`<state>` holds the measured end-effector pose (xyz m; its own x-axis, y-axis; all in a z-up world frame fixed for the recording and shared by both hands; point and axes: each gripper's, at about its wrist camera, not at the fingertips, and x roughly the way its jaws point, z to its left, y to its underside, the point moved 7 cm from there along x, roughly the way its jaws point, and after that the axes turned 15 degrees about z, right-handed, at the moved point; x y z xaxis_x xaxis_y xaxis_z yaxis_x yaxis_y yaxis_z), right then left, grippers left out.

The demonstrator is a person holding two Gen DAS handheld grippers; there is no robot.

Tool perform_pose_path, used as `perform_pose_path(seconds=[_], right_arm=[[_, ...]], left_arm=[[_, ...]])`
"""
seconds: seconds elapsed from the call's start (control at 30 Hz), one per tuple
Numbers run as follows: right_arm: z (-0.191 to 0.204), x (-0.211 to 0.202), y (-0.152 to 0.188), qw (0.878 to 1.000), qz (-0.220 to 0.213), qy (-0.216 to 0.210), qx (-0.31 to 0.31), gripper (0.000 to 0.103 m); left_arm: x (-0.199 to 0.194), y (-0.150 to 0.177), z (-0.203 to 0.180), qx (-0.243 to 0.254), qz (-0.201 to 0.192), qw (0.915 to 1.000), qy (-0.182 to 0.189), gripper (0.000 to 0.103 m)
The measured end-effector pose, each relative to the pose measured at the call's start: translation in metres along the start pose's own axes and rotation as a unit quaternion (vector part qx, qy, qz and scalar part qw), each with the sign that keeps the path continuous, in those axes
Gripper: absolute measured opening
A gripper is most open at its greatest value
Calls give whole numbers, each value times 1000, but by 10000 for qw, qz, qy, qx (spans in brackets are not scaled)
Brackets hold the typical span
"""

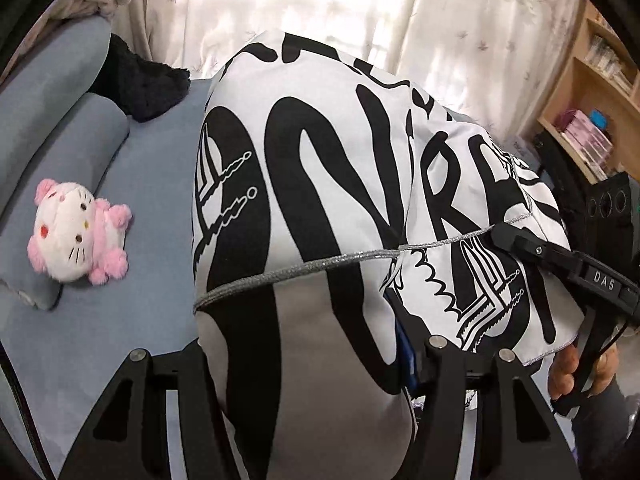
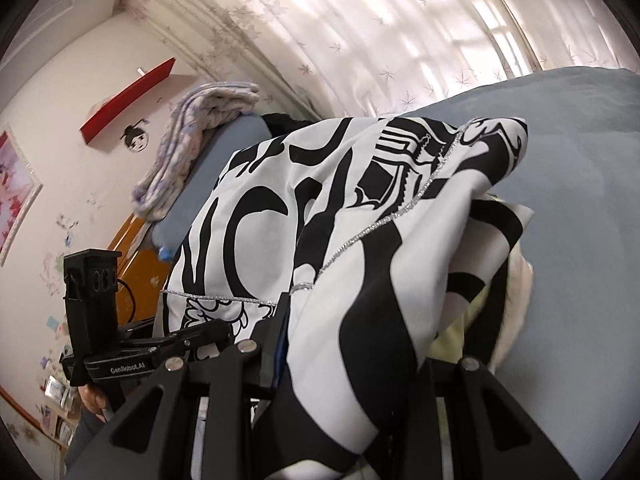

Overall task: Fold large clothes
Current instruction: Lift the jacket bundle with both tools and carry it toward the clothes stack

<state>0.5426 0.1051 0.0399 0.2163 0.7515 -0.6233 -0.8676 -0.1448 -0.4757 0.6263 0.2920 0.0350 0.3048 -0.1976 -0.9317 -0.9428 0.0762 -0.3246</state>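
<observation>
Garment (image 1: 320,184): black-and-white, lifted over the bed (image 1: 152,184), bunched between both tools. Left tool (image 1: 316,364) clamps cloth; right tool (image 2: 360,364) likewise. Fold status: early; nothing laid flat, every fold outstanding.

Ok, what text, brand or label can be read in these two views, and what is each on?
"DAS": label on the right claw.
"GenRobot.AI": side of the left claw.
Large black letters on the white garment: fragments like "N" and "R", no whole word readable.
Items on the bookshelf: too small to read.
</observation>
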Motion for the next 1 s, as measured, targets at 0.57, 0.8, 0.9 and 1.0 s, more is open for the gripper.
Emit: perform_pose_path(seconds=[0.57,0.8,0.9,1.0], right_arm=[[-108,98,-9,9990,180,112,401,39],[-114,105,-4,9993,148,111,337,43],[-109,99,-3,9985,263,323,355,48],[-106,88,-4,9959,528,519,514,53]], left_arm=[[144,-44,62,-268,665,9960,528,91],[166,-31,85,-387,519,9948,782,94],[153,-29,75,-201,334,9986,370,95],[136,-30,70,-23,159,9998,-72,94]])
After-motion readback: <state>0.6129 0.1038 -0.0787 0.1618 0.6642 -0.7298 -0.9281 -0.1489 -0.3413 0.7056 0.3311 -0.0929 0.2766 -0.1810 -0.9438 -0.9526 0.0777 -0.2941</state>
